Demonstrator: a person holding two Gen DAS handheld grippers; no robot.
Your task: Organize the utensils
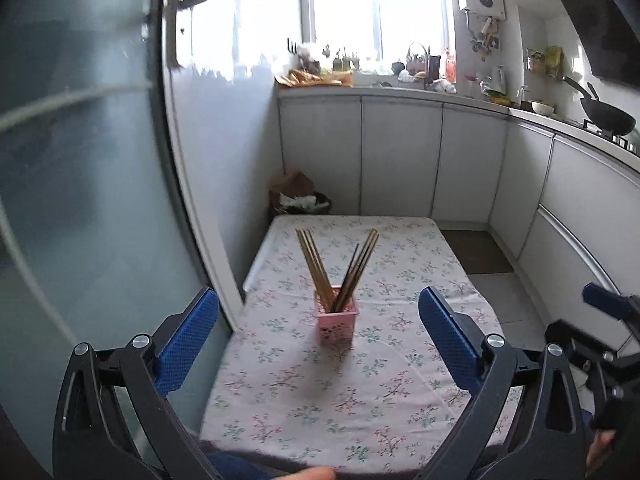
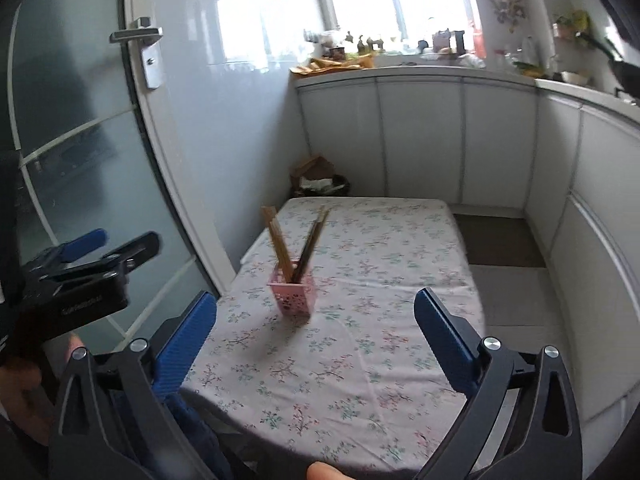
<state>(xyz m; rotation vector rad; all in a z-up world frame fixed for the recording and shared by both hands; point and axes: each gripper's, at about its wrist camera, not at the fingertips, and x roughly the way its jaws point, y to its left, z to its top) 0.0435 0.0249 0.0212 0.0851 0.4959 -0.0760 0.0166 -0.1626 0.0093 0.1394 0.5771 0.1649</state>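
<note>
A pink slotted holder (image 1: 336, 320) stands upright on the table with the floral cloth (image 1: 304, 400). Light wooden chopsticks (image 1: 316, 264) lean left in it and dark chopsticks (image 1: 360, 268) lean right. My left gripper (image 1: 318, 292) hangs above the table's near edge, open, nothing between its blue pads. In the right wrist view the holder (image 2: 294, 294) sits left of centre, and my right gripper (image 2: 316, 294) is also open and empty, well short of it. Each gripper shows at the edge of the other's view: the right gripper (image 1: 600, 300), the left gripper (image 2: 100, 248).
A frosted glass door (image 1: 80, 160) with a metal handle (image 2: 138, 34) runs along the left. White cabinets and a cluttered counter wrap the back and right, with a wok (image 1: 608, 118) on the stove. A bin with a paper bag (image 1: 300, 196) stands behind the table.
</note>
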